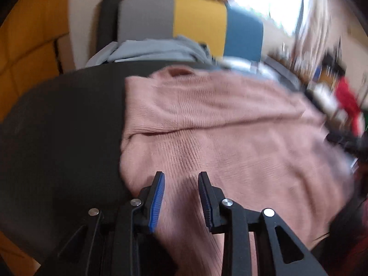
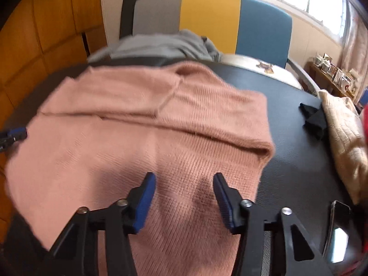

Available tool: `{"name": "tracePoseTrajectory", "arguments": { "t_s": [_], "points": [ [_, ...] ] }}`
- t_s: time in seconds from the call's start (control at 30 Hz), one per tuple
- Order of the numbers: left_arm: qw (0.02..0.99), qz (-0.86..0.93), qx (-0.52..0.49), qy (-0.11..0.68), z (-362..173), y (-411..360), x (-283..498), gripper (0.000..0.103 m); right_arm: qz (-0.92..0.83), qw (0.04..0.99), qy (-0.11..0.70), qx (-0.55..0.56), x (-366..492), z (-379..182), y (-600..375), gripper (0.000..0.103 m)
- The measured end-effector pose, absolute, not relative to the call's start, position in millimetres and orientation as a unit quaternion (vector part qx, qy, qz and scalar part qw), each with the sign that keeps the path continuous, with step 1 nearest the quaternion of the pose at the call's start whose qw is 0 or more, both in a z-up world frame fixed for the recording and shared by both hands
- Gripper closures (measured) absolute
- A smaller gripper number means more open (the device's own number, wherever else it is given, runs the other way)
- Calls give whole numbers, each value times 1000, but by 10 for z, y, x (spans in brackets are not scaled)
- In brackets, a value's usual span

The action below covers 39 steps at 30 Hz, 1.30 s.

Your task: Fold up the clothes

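Black, blue-padded jaws of the left gripper (image 1: 181, 176) and right gripper (image 2: 184, 177) are held released, empty, above a ribbed pink knit sweater (image 2: 142, 142); it is spread, partly folded, on a dark leathery table (image 2: 296, 161).

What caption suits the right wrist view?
Open right hand-held gripper over a partly folded pink sweater on the black table.

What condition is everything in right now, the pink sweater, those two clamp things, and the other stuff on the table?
Pink sweater: lying on the black table, partly folded, sleeves laid across the body.
Left tool: open, over the sweater's near part, gripping nothing.
Right tool: open, over the sweater's near part, gripping nothing.
Grey clothes: heaped beyond the table's far edge.
Beige knit: lying at the table's right side.
Phone: lying flat on the table.
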<state>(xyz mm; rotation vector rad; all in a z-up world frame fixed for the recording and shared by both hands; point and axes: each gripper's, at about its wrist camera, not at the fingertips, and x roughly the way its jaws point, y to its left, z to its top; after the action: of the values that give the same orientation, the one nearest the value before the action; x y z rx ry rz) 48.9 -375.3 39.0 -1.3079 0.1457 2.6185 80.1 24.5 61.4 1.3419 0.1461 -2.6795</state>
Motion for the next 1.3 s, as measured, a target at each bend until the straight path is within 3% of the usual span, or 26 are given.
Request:
{"name": "tracePoseTrajectory", "arguments": {
  "t_s": [0.3, 0.47, 0.57, 0.73, 0.87, 1.17, 1.3],
  "points": [
    [77, 887, -450, 66, 276, -3552, -433, 70, -891, 28, 24, 452, 6, 431, 418, 47],
    [96, 882, -460, -17, 340, -3658, -750, 70, -886, 30, 12, 462, -437, 507, 561, 48],
    [122, 887, -438, -74, 499, -3913, -533, 70, -893, 66, -22, 446, -240, 730, 649, 49],
    [147, 894, -406, -123, 711, -4383, 55, 70, -899, 91, -62, 423, 476, 954, 927, 43],
    [163, 883, -412, -154, 662, -4584, 437, 60, -897, 67, -88, 429, 990, 917, 1193, 38],
    [254, 849, -439, -147, 321, -4247, 611, 43, -869, 60, -196, 450, 1321, 597, 1452, 36],
    [261, 853, -438, -113, 279, -4111, 658, 42, -866, 71, -198, 454, 1318, 507, 1327, 36]
  ]
}}
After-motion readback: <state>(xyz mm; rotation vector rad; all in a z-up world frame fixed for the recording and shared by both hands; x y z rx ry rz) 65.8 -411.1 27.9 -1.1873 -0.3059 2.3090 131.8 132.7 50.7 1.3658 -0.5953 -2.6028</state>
